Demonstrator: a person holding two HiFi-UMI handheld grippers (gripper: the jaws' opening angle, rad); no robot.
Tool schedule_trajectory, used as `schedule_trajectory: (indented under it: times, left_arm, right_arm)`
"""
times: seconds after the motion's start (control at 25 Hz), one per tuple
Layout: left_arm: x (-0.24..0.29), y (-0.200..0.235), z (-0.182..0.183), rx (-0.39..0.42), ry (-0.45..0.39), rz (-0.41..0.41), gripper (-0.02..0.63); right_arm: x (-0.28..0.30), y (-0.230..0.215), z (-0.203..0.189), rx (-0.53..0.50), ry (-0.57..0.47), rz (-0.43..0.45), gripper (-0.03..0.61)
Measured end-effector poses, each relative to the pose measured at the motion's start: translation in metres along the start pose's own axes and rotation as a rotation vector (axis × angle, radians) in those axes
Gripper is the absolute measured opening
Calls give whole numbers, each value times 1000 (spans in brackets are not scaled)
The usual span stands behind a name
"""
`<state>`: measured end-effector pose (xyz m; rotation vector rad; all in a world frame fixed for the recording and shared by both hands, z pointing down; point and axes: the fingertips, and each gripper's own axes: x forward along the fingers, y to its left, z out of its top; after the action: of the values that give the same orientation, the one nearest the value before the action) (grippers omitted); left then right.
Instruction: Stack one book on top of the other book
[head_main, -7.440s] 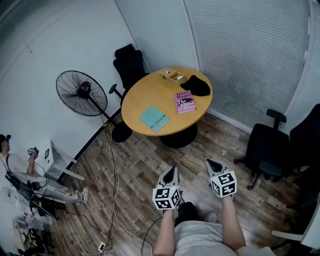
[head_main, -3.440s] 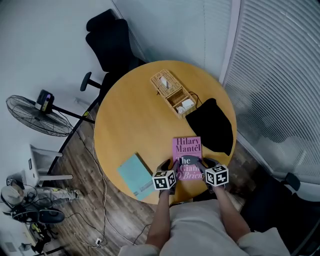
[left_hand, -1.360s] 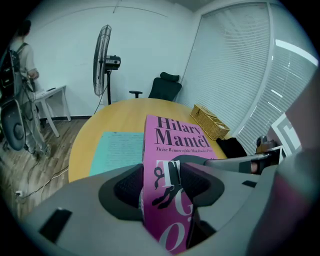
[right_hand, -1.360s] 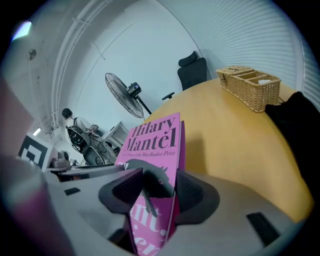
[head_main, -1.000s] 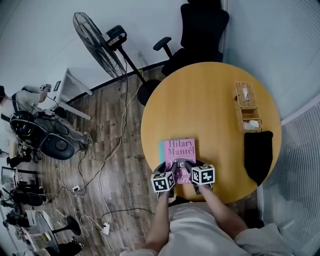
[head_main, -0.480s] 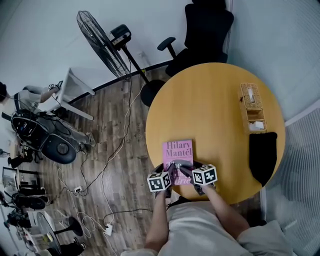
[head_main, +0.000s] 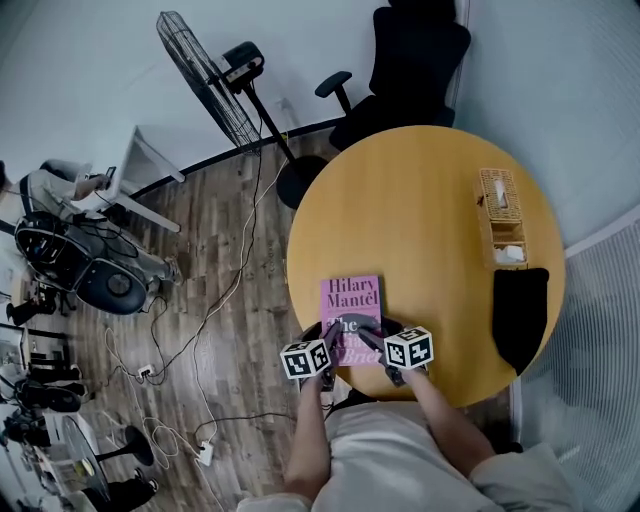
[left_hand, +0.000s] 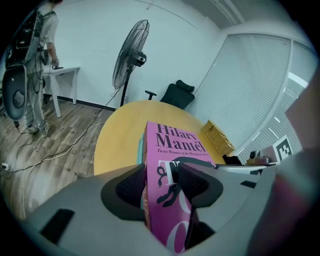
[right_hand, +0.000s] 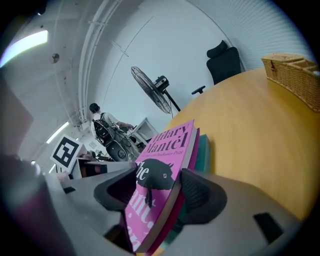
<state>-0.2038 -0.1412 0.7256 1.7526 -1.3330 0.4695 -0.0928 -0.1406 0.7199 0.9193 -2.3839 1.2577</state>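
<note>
A pink book (head_main: 350, 308) lies flat on a teal book (left_hand: 140, 149) near the front edge of the round wooden table (head_main: 420, 190); only a teal strip (right_hand: 203, 150) shows beside it. My left gripper (head_main: 328, 336) straddles the pink book's (left_hand: 175, 145) near left corner and my right gripper (head_main: 378, 337) its near right corner. The left gripper's (left_hand: 162, 187) jaws have just been closing a little, the right gripper's (right_hand: 157, 187) have just been opening. Both stand wide with the pink book (right_hand: 170, 145) between the pads, not clamped.
A wicker box (head_main: 500, 215) and a black cloth (head_main: 518, 310) sit at the table's right side. A black office chair (head_main: 415, 60) stands behind the table, a standing fan (head_main: 200, 65) to its left. Cables run across the wooden floor (head_main: 200, 330).
Both grippers have slid a little outward and back along the pink book's near corners. The right jaws have spread. The pink book stays lying on the teal one.
</note>
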Motion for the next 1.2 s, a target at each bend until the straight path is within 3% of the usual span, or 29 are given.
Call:
schedule_trajectory:
  times: [0.12,0.2,0.68,1.2]
  left_arm:
    - [-2,0,3,-11,2,-39,211]
    - [-4,0,5,-20,0,-56,206]
    - [-11,0,10,-85,-15,-205,196]
    - [11,8,-5,-99,49,-193,193]
  right_arm:
    - [-2,-9,2,-18,3,-42,227]
    - [-1,-11,3,-21,7,-56,209]
    - [2,-13,4,4,0,-68,202]
    - [7,-25,-5,-20,29,-103,202]
